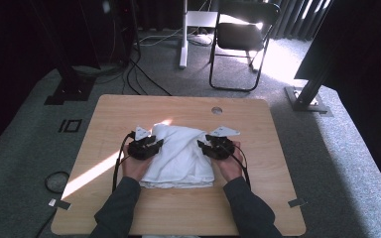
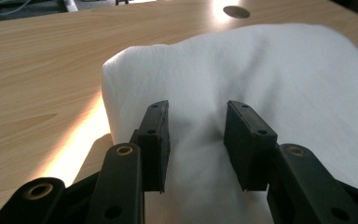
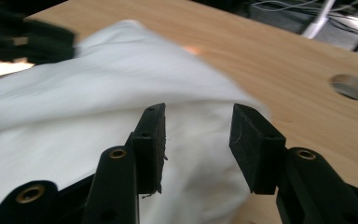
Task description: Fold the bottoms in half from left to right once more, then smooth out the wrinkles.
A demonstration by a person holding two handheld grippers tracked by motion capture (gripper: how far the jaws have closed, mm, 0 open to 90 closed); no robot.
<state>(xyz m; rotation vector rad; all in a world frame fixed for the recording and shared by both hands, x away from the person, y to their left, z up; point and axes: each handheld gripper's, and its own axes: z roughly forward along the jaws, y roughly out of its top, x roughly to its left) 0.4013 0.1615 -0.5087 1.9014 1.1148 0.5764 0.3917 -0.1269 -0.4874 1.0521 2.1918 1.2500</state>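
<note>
White, soft folded towel (image 1: 180, 154) lies mid-frame on the desk (image 1: 129, 111); probably light and limp, best pinched at its side edges. Left gripper (image 1: 149, 145) and right gripper (image 1: 213, 147) flank it, jaws apart, unclamped.

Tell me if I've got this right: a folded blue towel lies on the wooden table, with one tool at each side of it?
Not quite: the towel is white, not blue, as the high view shows. The rest holds: it lies folded on the wooden table, with the left tool at one side and the right tool at the other.
</note>
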